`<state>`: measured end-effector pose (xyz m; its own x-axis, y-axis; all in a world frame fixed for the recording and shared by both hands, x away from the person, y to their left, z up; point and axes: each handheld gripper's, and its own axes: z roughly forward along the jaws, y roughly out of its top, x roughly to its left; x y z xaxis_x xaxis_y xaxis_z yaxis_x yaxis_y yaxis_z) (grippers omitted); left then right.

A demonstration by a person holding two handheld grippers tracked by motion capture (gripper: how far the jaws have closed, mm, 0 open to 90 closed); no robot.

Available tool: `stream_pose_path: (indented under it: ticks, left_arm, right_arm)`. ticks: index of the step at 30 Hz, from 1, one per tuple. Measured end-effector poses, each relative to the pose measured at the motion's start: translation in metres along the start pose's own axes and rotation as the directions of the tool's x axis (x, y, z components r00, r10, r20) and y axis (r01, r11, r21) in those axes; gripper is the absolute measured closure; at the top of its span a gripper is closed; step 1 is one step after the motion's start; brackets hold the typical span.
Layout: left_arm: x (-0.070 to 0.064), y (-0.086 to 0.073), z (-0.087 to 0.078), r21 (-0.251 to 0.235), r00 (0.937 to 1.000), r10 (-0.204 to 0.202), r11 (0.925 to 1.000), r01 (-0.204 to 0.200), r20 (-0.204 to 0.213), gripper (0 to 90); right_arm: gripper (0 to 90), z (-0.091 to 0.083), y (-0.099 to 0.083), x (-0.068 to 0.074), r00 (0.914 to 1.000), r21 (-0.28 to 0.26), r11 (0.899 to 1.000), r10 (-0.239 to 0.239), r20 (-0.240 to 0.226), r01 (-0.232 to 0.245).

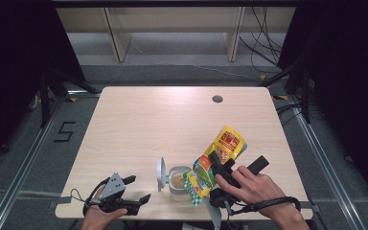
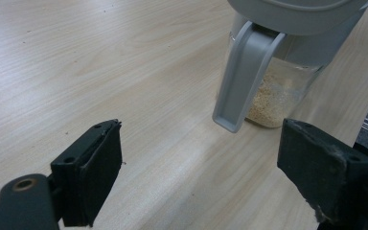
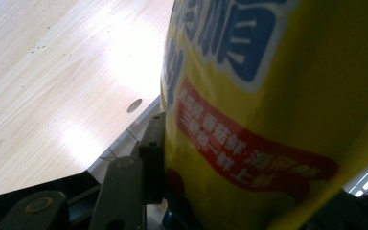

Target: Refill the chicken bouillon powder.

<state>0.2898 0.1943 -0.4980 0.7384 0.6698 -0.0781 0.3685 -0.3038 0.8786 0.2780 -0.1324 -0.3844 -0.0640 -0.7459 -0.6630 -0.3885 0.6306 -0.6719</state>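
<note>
Yellow pouch (image 1: pixel 223 153) with red and blue print; grey-lidded jar (image 1: pixel 177 183).

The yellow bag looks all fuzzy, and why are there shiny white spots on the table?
Right gripper view: the yellow bag sits so close its print blurs; bright glare patches lie on the table. Left gripper view: softer sheen, sharp jar. High view: even light.

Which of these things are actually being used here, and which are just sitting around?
In use:
- yellow packet, tipped over the jar, clamped in the right tongs
- clear jar with beige granules inside, grey flip lid open
- left tongs, open, empty, beside the jar

Just there:
- wooden table with its cable hole
- shelving behind
</note>
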Motion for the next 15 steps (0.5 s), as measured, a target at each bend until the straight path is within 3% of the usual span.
stream_pose_path:
  ticks: [2, 3, 15]
  left_arm:
    - [-0.0001, -0.0001, 0.0000, 0.001, 1.0000, 0.000, 1.0000, 0.000, 0.002, 15.0]
    - [0.0017, 0.0006, 0.0000, 0.000, 0.9995, 0.030, 0.9996, -0.030, 0.004, 15.0]
    - [0.0018, 0.0005, 0.0002, 0.000, 0.9995, 0.030, 0.9996, -0.030, 0.004, 15.0]
  right_arm:
    - [58.6, 0.0003, -0.0002, 0.0001, 1.0000, -0.002, 1.000, 0.000, -0.005, 0.000]
    - [58.6, 0.0001, -0.0002, 0.0006, 1.0000, 0.002, 1.000, 0.001, 0.005, -0.001]
    - [58.8, 0.0006, -0.0019, 0.0007, 0.9999, -0.006, 1.000, -0.010, -0.006, 0.010]
